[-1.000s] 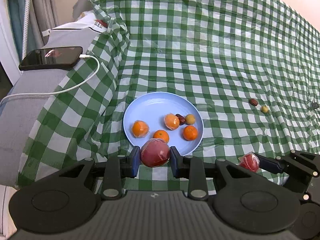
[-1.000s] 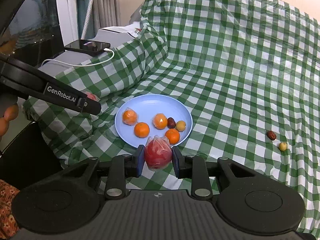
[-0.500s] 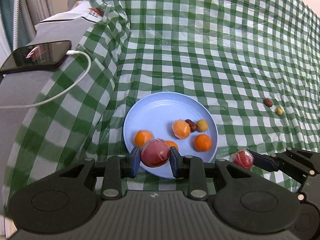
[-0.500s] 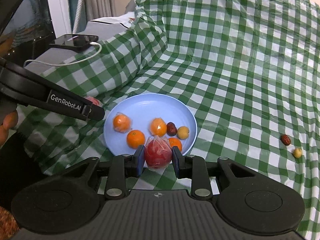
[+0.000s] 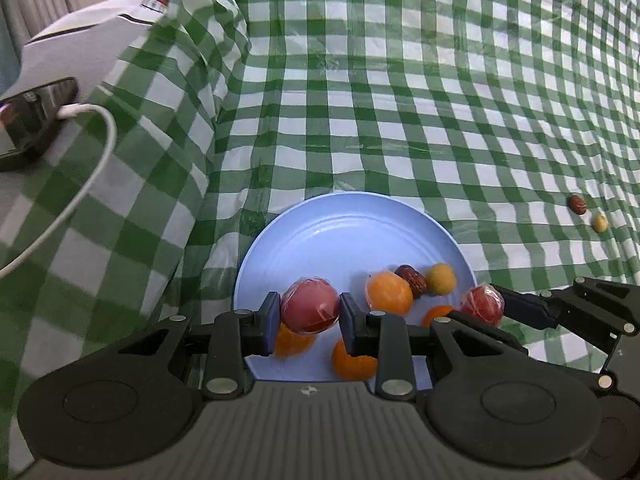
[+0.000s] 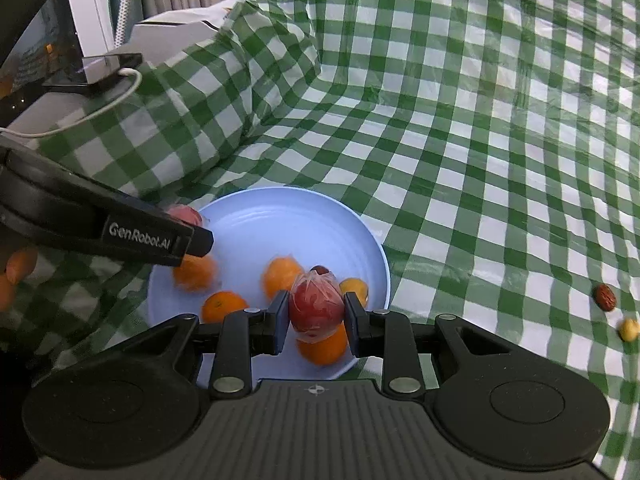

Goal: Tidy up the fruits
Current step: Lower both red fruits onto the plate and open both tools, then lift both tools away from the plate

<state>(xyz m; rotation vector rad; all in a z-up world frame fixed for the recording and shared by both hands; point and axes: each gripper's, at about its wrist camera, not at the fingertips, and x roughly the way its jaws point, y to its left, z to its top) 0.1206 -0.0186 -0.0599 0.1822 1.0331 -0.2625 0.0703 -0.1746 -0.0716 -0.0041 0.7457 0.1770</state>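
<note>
The left tool [image 5: 307,318] grips a wrapped red apple [image 5: 310,305] and the right tool [image 6: 316,322] a second wrapped apple [image 6: 316,307], both over the blue plate [image 5: 344,232] just ahead, among oranges [image 5: 389,294]. Left to do, likely: release, then fetch the red date [image 6: 605,297] and yellow fruit [image 6: 628,329] far right on the cloth-covered desk [image 6: 460,140].

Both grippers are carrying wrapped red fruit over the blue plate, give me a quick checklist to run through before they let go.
1. Left gripper shut on its red fruit: ok.
2. Right gripper shut on its red fruit: ok.
3. Both fruits over the blue plate: ok.
4. Bare landing spot beneath: not ok; oranges lie right under both fruits, while the far half is free.
5. Height above plate: cannot tell.
6. All fruit gathered: not ok; a red date and a small yellow fruit lie on the cloth.
</note>
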